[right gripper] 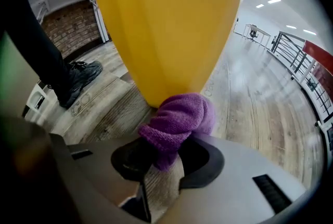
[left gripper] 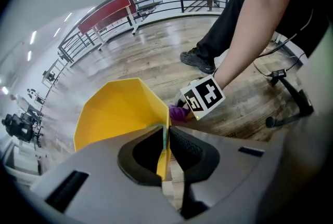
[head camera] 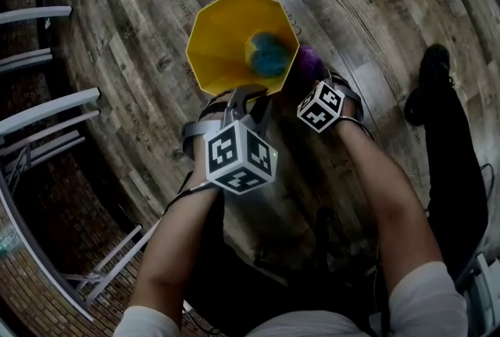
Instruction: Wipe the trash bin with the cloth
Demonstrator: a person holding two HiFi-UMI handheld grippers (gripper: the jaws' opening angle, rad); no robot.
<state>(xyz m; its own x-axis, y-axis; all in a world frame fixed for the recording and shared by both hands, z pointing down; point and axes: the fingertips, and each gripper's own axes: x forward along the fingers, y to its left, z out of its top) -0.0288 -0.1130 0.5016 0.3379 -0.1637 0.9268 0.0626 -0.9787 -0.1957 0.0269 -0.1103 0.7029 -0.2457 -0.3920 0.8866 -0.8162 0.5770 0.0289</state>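
A yellow trash bin with an angular rim stands on the wooden floor, and a blue-green thing lies inside it. My left gripper is shut on the bin's near rim; in the left gripper view the thin yellow wall runs between the jaws of the left gripper. My right gripper is shut on a purple cloth at the bin's right outer side. Seen from the right gripper view, the cloth bunches out of the right gripper and touches the lower part of the bin's wall.
A person's black shoe and dark trouser leg stand on the floor to the right of the bin. White railings line the left side. A chair base with a caster and a distant red table show in the left gripper view.
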